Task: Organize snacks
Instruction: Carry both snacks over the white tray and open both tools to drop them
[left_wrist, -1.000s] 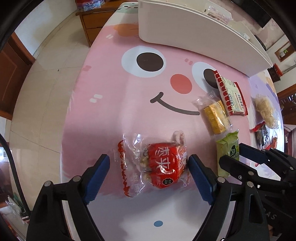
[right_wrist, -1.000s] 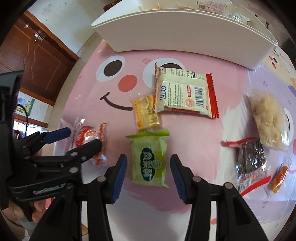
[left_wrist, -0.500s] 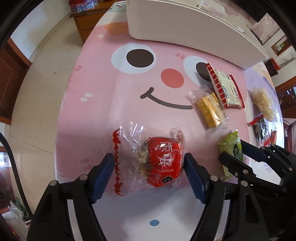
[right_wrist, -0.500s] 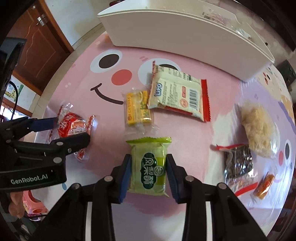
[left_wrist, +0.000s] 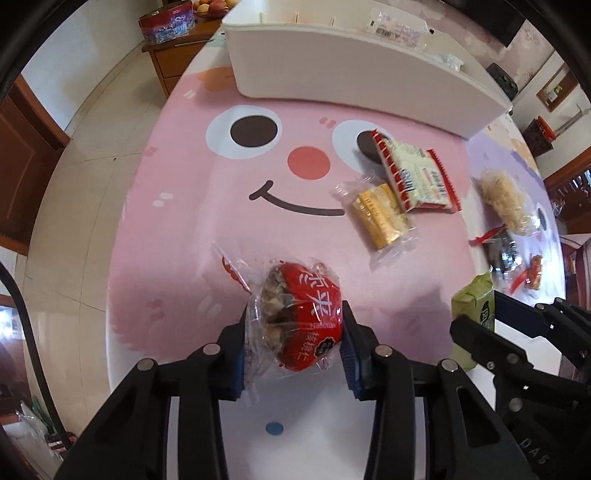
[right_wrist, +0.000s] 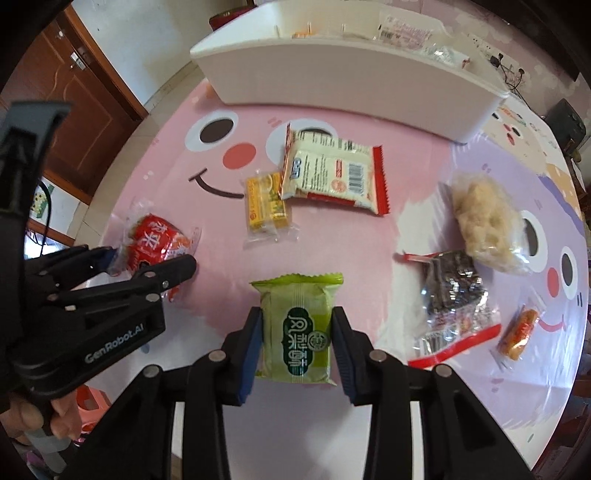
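The white organizer bin (left_wrist: 369, 85) at the far edge of the table shows only its near wall and rim, so the few packets inside are glimpsed at the top edge and cannot be identified. In the left wrist view the green pastry packet (left_wrist: 474, 308) is mostly hidden behind the right gripper's black frame, and the dark seaweed packet (left_wrist: 500, 251) and small orange candy (left_wrist: 533, 269) near the right edge are blurred. The person's hand (right_wrist: 48, 417) is cut off at the lower left of the right wrist view, fingers wrapped round the left gripper's handle. Both grippers point steeply down at the pink cartoon-face tablecloth (left_wrist: 184, 206). The left gripper (left_wrist: 293, 350) is closing its jaws, blue pads pressed on both sides of the red walnut-date snack (left_wrist: 303, 325), whose clear wrapper bulges out between them. The right gripper (right_wrist: 297, 343) is clamped on the green pastry packet (right_wrist: 297, 332), pads against its two long sides. On the cloth lie the yellow biscuit packet (right_wrist: 266, 206), the red-edged cracker packet (right_wrist: 332, 173) overlapping its corner, and a pale rice-puff bag (right_wrist: 484, 221) well to the right.
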